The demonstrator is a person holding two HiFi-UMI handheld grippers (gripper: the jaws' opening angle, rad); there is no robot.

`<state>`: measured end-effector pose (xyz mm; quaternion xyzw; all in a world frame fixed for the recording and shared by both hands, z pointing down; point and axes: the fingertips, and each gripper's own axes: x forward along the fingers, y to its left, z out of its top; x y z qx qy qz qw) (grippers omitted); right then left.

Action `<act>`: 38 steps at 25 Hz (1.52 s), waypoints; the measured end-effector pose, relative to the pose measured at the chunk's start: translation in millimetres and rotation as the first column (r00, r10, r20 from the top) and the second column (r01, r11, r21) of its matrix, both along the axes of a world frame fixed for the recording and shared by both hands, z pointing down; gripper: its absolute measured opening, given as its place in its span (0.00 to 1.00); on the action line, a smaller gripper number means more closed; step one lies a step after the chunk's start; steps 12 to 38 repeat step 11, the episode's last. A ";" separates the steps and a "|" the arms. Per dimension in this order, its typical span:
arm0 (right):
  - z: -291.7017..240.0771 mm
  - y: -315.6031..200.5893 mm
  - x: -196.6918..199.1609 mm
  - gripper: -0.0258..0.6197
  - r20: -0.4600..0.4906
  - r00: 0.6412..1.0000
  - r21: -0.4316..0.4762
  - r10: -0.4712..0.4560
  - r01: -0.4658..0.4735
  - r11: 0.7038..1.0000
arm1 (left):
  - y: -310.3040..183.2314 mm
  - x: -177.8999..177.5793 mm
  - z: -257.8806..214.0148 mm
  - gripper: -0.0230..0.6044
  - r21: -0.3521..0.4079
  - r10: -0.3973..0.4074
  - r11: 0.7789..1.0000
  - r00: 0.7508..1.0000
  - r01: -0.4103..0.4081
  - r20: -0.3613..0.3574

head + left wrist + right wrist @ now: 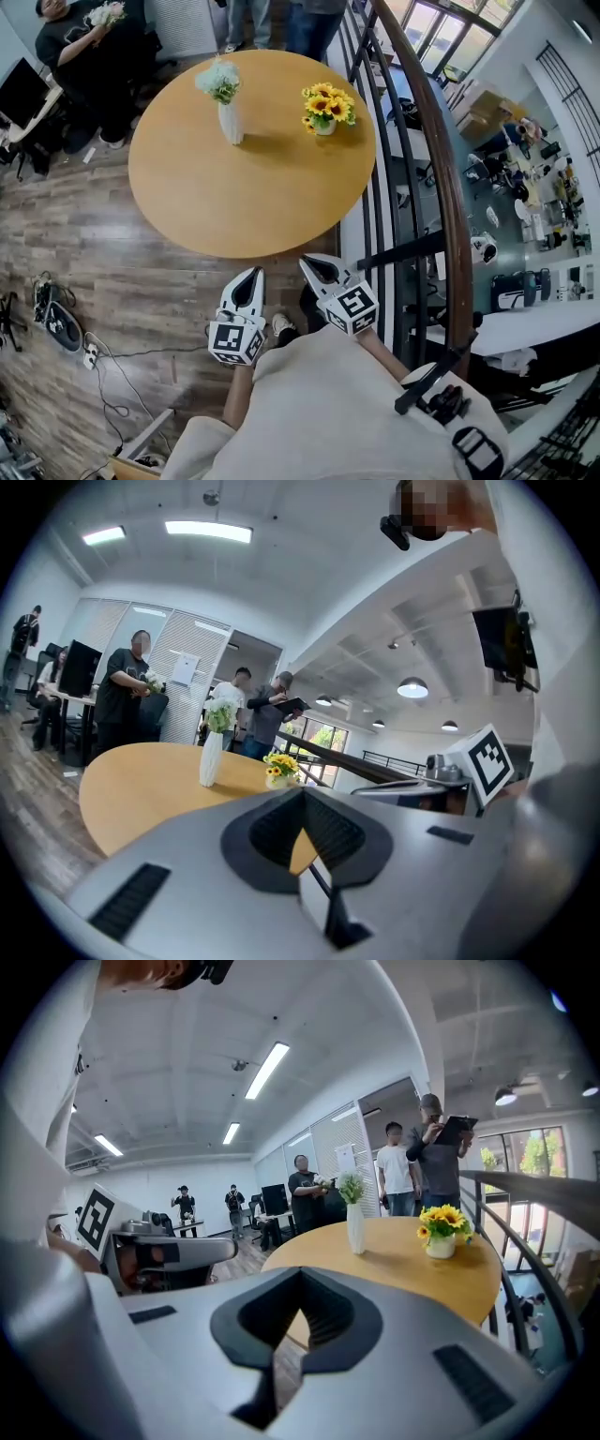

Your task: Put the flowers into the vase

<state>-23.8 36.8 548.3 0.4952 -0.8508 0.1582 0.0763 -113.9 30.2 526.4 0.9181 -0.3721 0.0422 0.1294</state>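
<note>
- White vase (pixel 231 124): stands upright on the far left part of the round wooden table (pixel 234 202), with pale flowers (pixel 218 80) in it.
- My left gripper (pixel 249 276): fingers closed tip to tip with nothing between them. It is held just short of the table's near edge.
- My right gripper (pixel 311 265): fingers closed and empty, near the left gripper.
- Yellow flowers (pixel 328 103): in a small white pot (pixel 325 127) right of the vase, well apart from both grippers.

Round wooden table (pixel 253 187), white vase (pixel 230 122) (flowers (pixel 219 80) inside), sunflower pot (pixel 325 126)
</note>
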 end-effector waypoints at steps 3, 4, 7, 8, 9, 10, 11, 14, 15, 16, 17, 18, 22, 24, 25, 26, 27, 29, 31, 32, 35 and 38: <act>-2.1 6.3 -1.9 0.05 0.002 1.000 0.016 0.002 -0.002 1.000 | 8.7 -1.6 2.6 0.05 0.009 0.001 1.000 1.000 -0.001 -0.004; -4.6 6.2 -1.5 0.05 0.005 1.000 0.025 0.003 -0.003 1.000 | 10.2 -1.0 1.8 0.05 0.014 0.002 1.000 1.000 -0.002 -0.005; -16.3 4.4 4.4 0.05 0.006 1.000 0.052 -0.001 0.001 0.999 | 13.6 6.4 -6.8 0.05 0.031 0.004 1.000 1.000 -0.004 -0.007; -20.7 4.2 7.3 0.05 0.006 1.000 0.060 -0.005 0.004 0.998 | 14.5 10.2 -10.3 0.05 0.036 0.003 0.999 1.000 -0.003 -0.007; -25.0 4.4 11.0 0.05 0.005 1.000 0.067 -0.009 0.008 0.998 | 15.5 14.7 -13.9 0.05 0.040 0.002 0.999 1.000 -0.001 -0.009; -29.4 4.8 15.2 0.05 0.004 1.000 0.074 -0.013 0.013 0.997 | 16.7 19.8 -17.7 0.05 0.044 0.000 0.999 1.000 0.001 -0.012; -33.9 5.5 19.7 0.05 0.002 1.000 0.081 -0.018 0.017 0.997 | 17.9 25.1 -21.6 0.05 0.048 -0.002 0.999 1.000 0.003 -0.017; -33.9 5.5 19.7 0.05 0.002 1.000 0.081 -0.018 0.017 0.997 | 17.9 25.1 -21.6 0.05 0.048 -0.002 0.999 1.000 0.003 -0.017; -33.9 5.5 19.7 0.05 0.002 1.000 0.081 -0.018 0.017 0.997 | 17.9 25.1 -21.6 0.05 0.048 -0.002 0.999 1.000 0.003 -0.017; -33.9 5.5 19.7 0.05 0.002 1.000 0.081 -0.018 0.017 0.997 | 17.9 25.1 -21.6 0.05 0.048 -0.002 0.999 1.000 0.003 -0.017; -33.9 5.5 19.7 0.05 0.002 1.000 0.081 -0.018 0.017 0.997 | 17.9 25.1 -21.6 0.05 0.048 -0.002 0.999 1.000 0.003 -0.017; -33.9 5.5 19.7 0.05 0.002 1.000 0.081 -0.018 0.017 0.997 | 17.9 25.1 -21.6 0.05 0.048 -0.002 0.999 1.000 0.003 -0.017; -33.9 5.5 19.7 0.05 0.002 1.000 0.081 -0.018 0.017 0.997 | 17.9 25.1 -21.6 0.05 0.048 -0.002 0.999 1.000 0.003 -0.017; -33.9 5.5 19.7 0.05 0.002 1.000 0.081 -0.018 0.017 0.997 | 17.9 25.1 -21.6 0.05 0.048 -0.002 0.999 1.000 0.003 -0.017; -33.9 5.5 19.7 0.05 0.002 1.000 0.081 -0.018 0.017 0.997 | 17.9 25.1 -21.6 0.05 0.048 -0.002 0.999 1.000 0.003 -0.017; -33.9 5.5 19.7 0.05 0.002 1.000 0.081 -0.018 0.017 0.997 | 17.9 25.1 -21.6 0.05 0.048 -0.002 0.999 1.000 0.003 -0.017; -33.9 5.5 19.7 0.05 0.002 1.000 0.081 -0.018 0.017 0.997 | 17.9 25.1 -21.6 0.05 0.048 -0.002 0.999 1.000 0.003 -0.017; -33.9 5.5 19.7 0.05 0.002 1.000 0.081 -0.018 0.017 0.997 | 17.9 25.1 -21.6 0.05 0.048 -0.002 0.999 1.000 0.003 -0.017; -33.9 5.5 19.7 0.05 0.002 1.000 0.081 -0.018 0.017 0.997 | 17.9 25.1 -21.6 0.05 0.048 -0.002 0.999 1.000 0.003 -0.017; -33.9 5.5 19.7 0.05 0.002 1.000 0.081 -0.018 0.017 0.997 | 17.9 25.1 -21.6 0.05 0.048 -0.002 0.999 1.000 0.003 -0.017; -33.9 5.5 19.7 0.05 0.002 1.000 0.081 -0.018 0.017 0.997 | 17.9 25.1 -21.6 0.05 0.048 -0.002 0.999 1.000 0.003 -0.017; -33.9 5.5 19.7 0.05 0.002 1.000 0.081 -0.018 0.017 0.997 | 17.9 25.1 -21.6 0.05 0.048 -0.002 0.999 1.000 0.003 -0.017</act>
